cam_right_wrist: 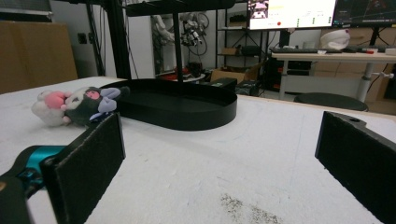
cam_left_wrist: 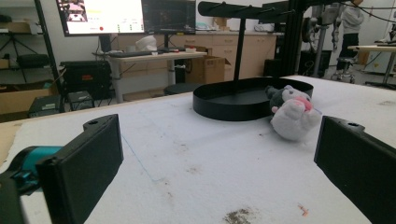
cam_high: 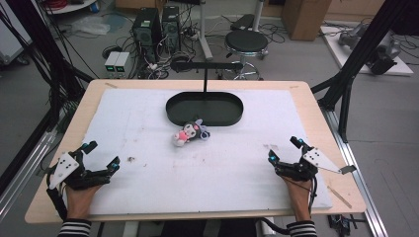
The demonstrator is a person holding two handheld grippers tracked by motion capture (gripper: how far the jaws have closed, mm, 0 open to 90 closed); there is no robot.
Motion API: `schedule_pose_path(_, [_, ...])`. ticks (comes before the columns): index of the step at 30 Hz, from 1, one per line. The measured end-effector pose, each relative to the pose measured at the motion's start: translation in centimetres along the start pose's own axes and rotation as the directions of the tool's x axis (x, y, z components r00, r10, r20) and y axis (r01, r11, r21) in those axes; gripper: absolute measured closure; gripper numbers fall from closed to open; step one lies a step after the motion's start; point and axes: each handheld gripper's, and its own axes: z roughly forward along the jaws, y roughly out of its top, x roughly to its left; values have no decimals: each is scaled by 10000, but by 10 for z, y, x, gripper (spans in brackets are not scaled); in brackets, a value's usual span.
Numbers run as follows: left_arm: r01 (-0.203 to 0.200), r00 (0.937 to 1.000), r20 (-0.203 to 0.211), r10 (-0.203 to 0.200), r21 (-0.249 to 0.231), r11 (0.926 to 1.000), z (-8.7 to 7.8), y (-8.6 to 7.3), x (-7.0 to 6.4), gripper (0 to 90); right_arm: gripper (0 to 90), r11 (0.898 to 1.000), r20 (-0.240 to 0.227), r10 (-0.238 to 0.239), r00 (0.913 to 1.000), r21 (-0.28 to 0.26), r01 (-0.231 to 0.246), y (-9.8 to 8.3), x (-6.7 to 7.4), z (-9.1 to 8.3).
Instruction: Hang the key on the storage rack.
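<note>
- Your left tongs (cam_high: 102, 154) and right tongs (cam_high: 282, 149) rest at the near corners of the table (cam_high: 54, 197), both with jaws wide apart and nothing between them.
- The plush toy (cam_high: 189, 133) lies mid-table between them, well ahead of both, just beside the black tray (cam_high: 204, 120).

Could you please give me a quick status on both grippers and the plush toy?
Left gripper and right gripper: jaws open, empty, at the near table corners. Plush toy lying on the white mat, just in front of the black tray. Nothing between grippers and toy.
</note>
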Motion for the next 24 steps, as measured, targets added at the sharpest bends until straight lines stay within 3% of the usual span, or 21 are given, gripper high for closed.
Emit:
schedule_pose_path(18, [209, 9997, -99, -208, 112, 9997, 2, 1, 1, 17, 5, 9999, -9, 108, 9999, 30, -108, 0, -1, 0])
schedule_pose_path(20, [-15, 9998, -181, 19, 236, 9997, 4, 3, 1, 17, 5, 9999, -24, 130, 9999, 22, -130, 0, -1, 0])
schedule_pose_path(24, [-28, 10000, -16, 28, 312, 9995, 7, 11, 2, 17, 5, 9999, 10, 133, 9999, 50, -133, 0, 0, 0])
